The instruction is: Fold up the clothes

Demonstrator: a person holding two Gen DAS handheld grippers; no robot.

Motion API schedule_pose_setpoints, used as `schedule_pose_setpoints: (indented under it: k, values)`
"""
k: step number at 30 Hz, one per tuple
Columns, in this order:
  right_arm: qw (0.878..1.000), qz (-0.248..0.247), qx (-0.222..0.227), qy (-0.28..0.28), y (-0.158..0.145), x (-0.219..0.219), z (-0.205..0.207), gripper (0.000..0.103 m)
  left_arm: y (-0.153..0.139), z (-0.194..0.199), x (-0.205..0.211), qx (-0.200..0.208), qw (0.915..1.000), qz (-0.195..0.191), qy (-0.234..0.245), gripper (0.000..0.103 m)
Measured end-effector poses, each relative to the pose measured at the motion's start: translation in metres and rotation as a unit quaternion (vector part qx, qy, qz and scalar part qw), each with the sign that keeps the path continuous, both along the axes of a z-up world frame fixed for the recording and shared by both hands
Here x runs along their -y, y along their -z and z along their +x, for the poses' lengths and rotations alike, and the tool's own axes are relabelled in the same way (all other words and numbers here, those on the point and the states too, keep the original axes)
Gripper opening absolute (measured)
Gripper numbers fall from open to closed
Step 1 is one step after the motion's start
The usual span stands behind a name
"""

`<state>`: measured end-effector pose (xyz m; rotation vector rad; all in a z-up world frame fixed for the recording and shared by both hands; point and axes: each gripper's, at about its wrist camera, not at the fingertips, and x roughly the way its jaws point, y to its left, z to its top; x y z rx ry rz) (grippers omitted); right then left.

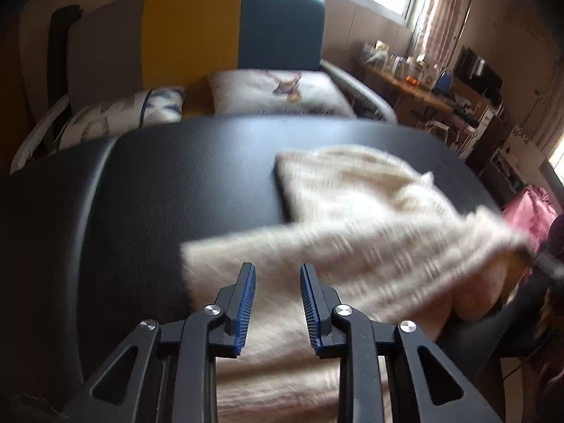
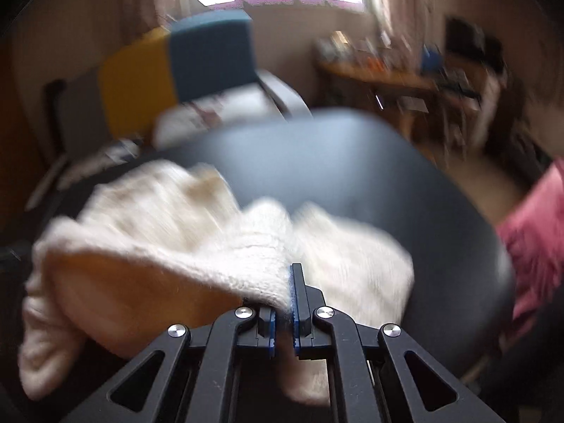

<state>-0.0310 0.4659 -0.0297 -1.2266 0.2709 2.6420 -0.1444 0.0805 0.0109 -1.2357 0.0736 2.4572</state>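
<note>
Gripping a cream knit sweater (image 2: 197, 246) hem at lower centre, right gripper (image 2: 283, 303) was clamped (raising it, likely to fold); left gripper (image 1: 277, 296) hovered agape, holding nothing, over black table (image 1: 176, 176).

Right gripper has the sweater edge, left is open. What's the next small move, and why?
Probably close the left gripper on the sweater beneath it. Its jaws stand open over the fabric, while the right gripper already pinches a lifted edge, so a second hold would let both carry the fold across the table.
</note>
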Motion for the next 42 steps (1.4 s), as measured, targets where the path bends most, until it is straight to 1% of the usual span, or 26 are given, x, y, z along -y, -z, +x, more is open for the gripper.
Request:
schedule_pose_setpoints:
  k: [3,4,6,7,8,9,10,11,13,16,17,19,22,25,28,30,31,32,33,34,37,40,42]
  values:
    - [0.998,-0.045,0.037,0.007,0.034,-0.019,0.001,0.007,-0.018,-0.009,-0.011,-0.013,0.9999,0.004,0.007,0.026]
    - [0.999,-0.039,0.029,0.001,0.032,-0.017,0.002,0.007,-0.025,-0.015,-0.023,-0.021,0.9996,-0.005,0.017,0.026]
    - [0.999,-0.02,0.032,-0.007,0.03,-0.011,0.001,0.007,-0.034,-0.025,-0.05,-0.033,0.9981,-0.027,0.045,0.027]
    - [0.999,-0.012,0.032,-0.011,0.031,-0.007,0.0,0.007,-0.036,-0.029,-0.071,-0.037,0.9957,-0.043,0.074,0.027]
    - [0.999,-0.004,0.032,-0.015,0.032,-0.005,0.0,0.007,-0.038,-0.032,-0.091,-0.04,0.9923,-0.058,0.103,0.027]
    - [0.999,0.001,0.03,-0.016,0.032,-0.004,0.0,0.007,-0.037,-0.032,-0.107,-0.041,0.9888,-0.062,0.129,0.027]
    - [1.0,-0.001,0.026,-0.015,0.033,-0.006,0.001,0.007,-0.035,-0.032,-0.13,-0.033,0.9828,-0.063,0.171,0.027]
    - [1.0,-0.009,0.022,-0.013,0.033,-0.008,0.002,0.007,-0.033,-0.032,-0.148,-0.019,0.9773,-0.059,0.202,0.027]
    - [1.0,-0.026,0.014,-0.009,0.034,-0.012,0.005,0.007,-0.023,-0.034,-0.185,0.028,0.9655,-0.051,0.254,0.027]
    - [0.999,-0.047,0.009,-0.004,0.036,-0.015,0.008,0.007,-0.004,-0.044,-0.225,0.106,0.9583,-0.05,0.26,0.027]
    - [0.999,-0.052,0.009,-0.005,0.036,-0.016,0.008,0.007,0.002,-0.048,-0.234,0.13,0.9572,-0.053,0.253,0.027]
    - [0.998,-0.059,0.006,-0.005,0.037,-0.016,0.006,0.007,0.013,-0.052,-0.246,0.174,0.9537,-0.043,0.241,0.027]
    - [0.997,-0.071,0.001,-0.005,0.037,-0.018,0.007,0.007,0.021,-0.046,-0.254,0.221,0.9435,-0.017,0.246,0.028]
    - [0.997,-0.077,0.0,-0.005,0.037,-0.02,0.007,0.007,0.029,-0.034,-0.269,0.229,0.9399,-0.051,0.248,0.034]
    - [0.997,-0.08,-0.002,-0.004,0.037,-0.02,0.008,0.007,0.047,-0.03,-0.281,0.231,0.9371,-0.101,0.241,0.035]
    - [0.997,-0.083,-0.003,-0.003,0.037,-0.021,0.009,0.007,0.056,-0.031,-0.282,0.236,0.9395,-0.112,0.222,0.034]
    - [0.996,-0.083,-0.004,-0.003,0.037,-0.021,0.01,0.007,0.056,-0.031,-0.281,0.23,0.9426,-0.107,0.217,0.025]
    - [0.996,-0.084,-0.004,-0.003,0.037,-0.021,0.01,0.007,0.055,-0.032,-0.278,0.222,0.946,-0.1,0.214,0.02]
    - [0.996,-0.084,-0.005,-0.002,0.037,-0.021,0.01,0.007,0.052,-0.032,-0.274,0.214,0.9494,-0.086,0.213,0.01]
    - [0.996,-0.084,-0.006,-0.001,0.036,-0.021,0.01,0.007,0.049,-0.032,-0.269,0.207,0.9525,-0.072,0.211,0.008]
    - [0.997,-0.08,-0.007,0.0,0.036,-0.018,0.011,0.007,0.035,-0.035,-0.246,0.191,0.9611,-0.02,0.199,0.006]
    - [0.998,-0.069,-0.004,0.0,0.035,-0.015,0.012,0.007,0.016,-0.042,-0.22,0.193,0.9644,0.031,0.178,0.005]
    - [0.998,-0.065,-0.003,0.001,0.035,-0.013,0.011,0.007,0.002,-0.046,-0.202,0.192,0.9648,0.059,0.17,0.005]
